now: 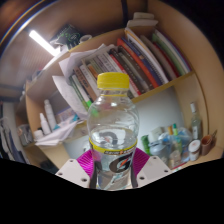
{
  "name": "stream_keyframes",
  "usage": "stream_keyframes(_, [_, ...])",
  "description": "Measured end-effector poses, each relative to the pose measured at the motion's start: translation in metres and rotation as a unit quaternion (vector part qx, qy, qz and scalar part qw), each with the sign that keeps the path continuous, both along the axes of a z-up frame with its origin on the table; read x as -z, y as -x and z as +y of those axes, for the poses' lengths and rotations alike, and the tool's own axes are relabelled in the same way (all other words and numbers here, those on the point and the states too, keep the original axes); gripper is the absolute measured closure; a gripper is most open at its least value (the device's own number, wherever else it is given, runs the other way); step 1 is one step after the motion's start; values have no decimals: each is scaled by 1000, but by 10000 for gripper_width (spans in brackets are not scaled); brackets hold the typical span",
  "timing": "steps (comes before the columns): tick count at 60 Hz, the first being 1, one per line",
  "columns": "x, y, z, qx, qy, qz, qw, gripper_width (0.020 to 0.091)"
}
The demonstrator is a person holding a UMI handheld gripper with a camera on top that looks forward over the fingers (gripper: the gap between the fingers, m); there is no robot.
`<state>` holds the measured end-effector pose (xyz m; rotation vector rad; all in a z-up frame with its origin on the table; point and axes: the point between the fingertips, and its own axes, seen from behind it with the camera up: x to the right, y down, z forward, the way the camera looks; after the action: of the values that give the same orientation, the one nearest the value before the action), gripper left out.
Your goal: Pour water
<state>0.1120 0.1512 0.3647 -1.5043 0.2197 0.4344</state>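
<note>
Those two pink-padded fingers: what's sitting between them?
In the gripper view, a yellow-capped Gatorade bottle stands between the fingers; contact isn't clear.

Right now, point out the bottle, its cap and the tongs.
bottle (112,140): gripper view, on the clear body above the label, held between the pads.
yellow cap (113,81): gripper view, middle of the cap.
tongs (113,170): gripper view, midway between the fingertips, shut on the bottle.

Dim, ceiling strip light (42,41) glaring (fisheye-warped)
</note>
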Motion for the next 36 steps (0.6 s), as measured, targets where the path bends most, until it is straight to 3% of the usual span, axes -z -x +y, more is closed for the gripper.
stream_keyframes(5, [57,-55,9,51,30,-32,998,624])
stream_keyframes(11, [155,-96,11,68,90,-106,988,619])
stream_keyframes(18, [237,-93,2,35,109,-158,981,611])
stream_keyframes(24, [270,-78,-4,0,129,-151,980,602])
stream_keyframes(36, [297,-69,3,-15,109,-210,971,584])
